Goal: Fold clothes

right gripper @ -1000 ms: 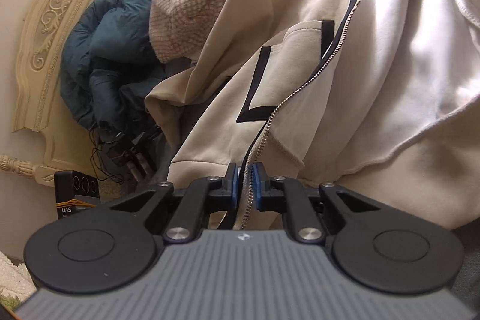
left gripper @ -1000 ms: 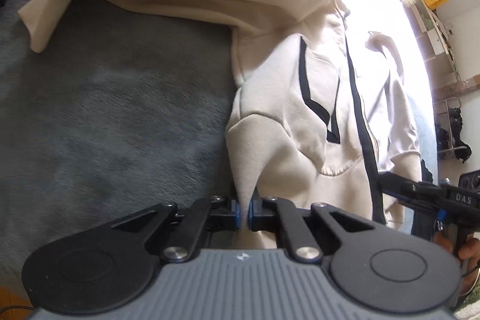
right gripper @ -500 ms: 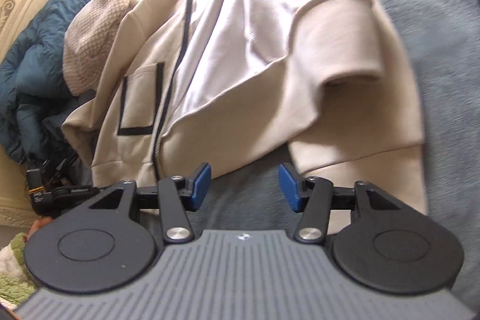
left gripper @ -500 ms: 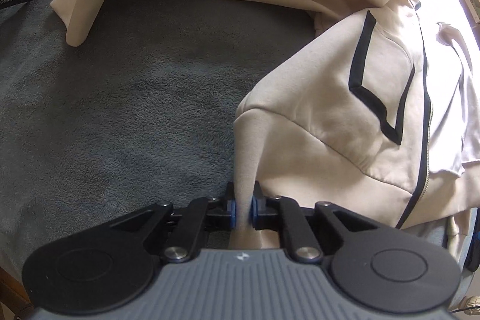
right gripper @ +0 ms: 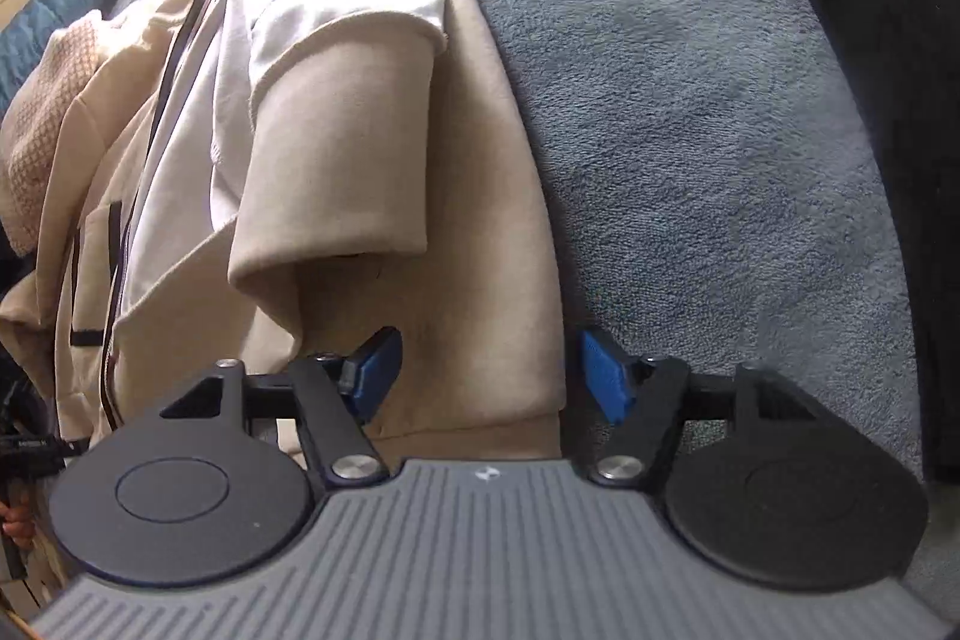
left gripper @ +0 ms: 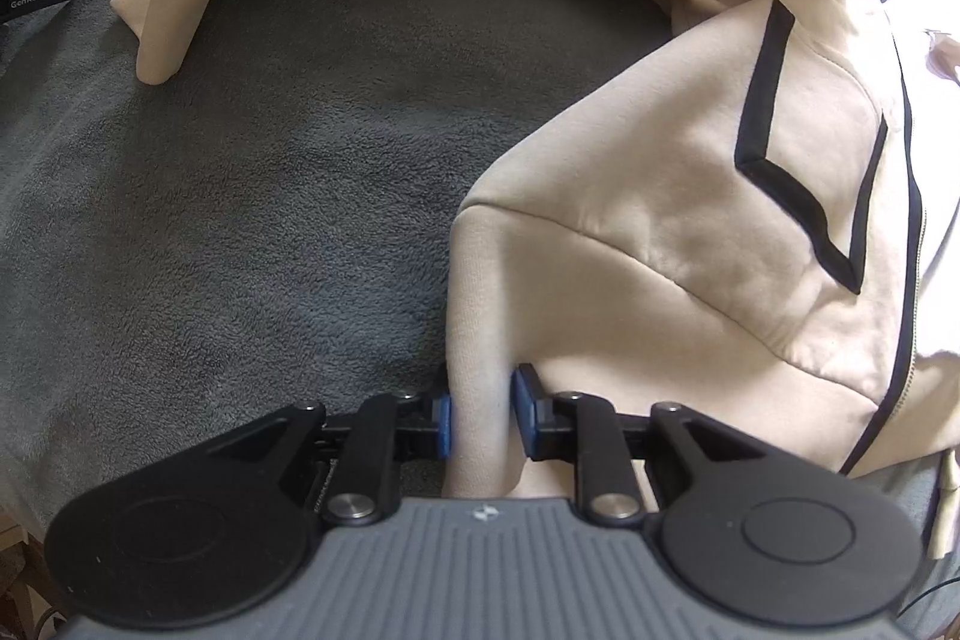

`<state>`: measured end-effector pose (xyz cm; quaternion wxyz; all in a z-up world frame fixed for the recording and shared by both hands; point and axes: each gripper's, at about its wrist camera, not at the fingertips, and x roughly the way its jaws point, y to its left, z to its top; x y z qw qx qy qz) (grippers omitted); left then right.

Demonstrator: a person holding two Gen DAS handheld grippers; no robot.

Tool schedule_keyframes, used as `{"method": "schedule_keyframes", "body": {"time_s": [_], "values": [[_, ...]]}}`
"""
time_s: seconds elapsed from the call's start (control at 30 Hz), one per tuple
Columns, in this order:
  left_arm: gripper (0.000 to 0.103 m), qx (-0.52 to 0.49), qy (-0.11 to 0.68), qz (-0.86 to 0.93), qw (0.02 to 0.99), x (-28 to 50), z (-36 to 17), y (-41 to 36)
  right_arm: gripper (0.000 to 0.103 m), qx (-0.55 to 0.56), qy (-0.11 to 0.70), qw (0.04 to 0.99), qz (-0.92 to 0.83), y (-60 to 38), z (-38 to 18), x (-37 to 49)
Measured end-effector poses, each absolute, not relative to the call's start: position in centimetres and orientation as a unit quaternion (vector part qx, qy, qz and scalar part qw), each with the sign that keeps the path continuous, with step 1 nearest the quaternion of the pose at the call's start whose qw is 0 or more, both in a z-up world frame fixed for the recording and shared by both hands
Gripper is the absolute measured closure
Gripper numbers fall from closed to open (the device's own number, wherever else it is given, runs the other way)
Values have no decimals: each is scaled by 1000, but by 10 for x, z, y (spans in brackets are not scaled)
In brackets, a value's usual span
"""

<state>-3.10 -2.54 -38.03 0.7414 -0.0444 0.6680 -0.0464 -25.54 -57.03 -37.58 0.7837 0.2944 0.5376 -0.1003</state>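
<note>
1. Presently, the cream zip jacket (left gripper: 660,244) lies spread on the grey blanket (left gripper: 270,196), its zip line running away from both cameras toward the far edge of the bed.
2. Left gripper (left gripper: 480,415): jaws opening, with a pinched ridge of the jacket's hem corner between the blue pads; the cloth looks barely squeezed, if at all.
3. Right gripper (right gripper: 483,370): jaws spread but closing, hovering over the jacket's other hem edge, which lies between the pads without touching them (no grip seen).
4. Deciding relation, as judged: the hem edge sits directly ahead of the right gripper, the folded-over sleeve (right gripper: 342,148) just left of it, so the right hand is nearer the next hold.
5. Hidden: cloth beneath both gripper bodies; the far jacket is washed out by glare; a black item (right gripper: 870,100) is cut off at the right.
</note>
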Motion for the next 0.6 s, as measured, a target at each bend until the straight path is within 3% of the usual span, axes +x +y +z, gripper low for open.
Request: {"method": "schedule_keyframes", "body": {"time_s": [0.03,0.1,0.33,0.43,0.5,0.57,0.6], "values": [[81,-44,668,-44,742,-31,-380,-25,85,273,547,786,-91,-565,-373,-252],[81,-42,667,-41,743,-31,-379,-27,94,244,551,794,-82,-562,-362,-245],[80,-29,663,-41,747,-31,-377,-31,96,-19,458,869,-184,-624,-256,-187],[80,-26,662,-39,748,-31,-375,-33,95,-73,394,881,-251,-671,-216,-155],[80,-25,661,-38,749,-31,-374,-34,85,-64,366,886,-276,-694,-198,-141],[80,-24,661,-36,749,-30,-374,-35,44,-53,350,889,-289,-702,-191,-141],[80,-24,661,-36,749,-30,-373,-35,38,-52,344,890,-296,-703,-191,-144]]}}
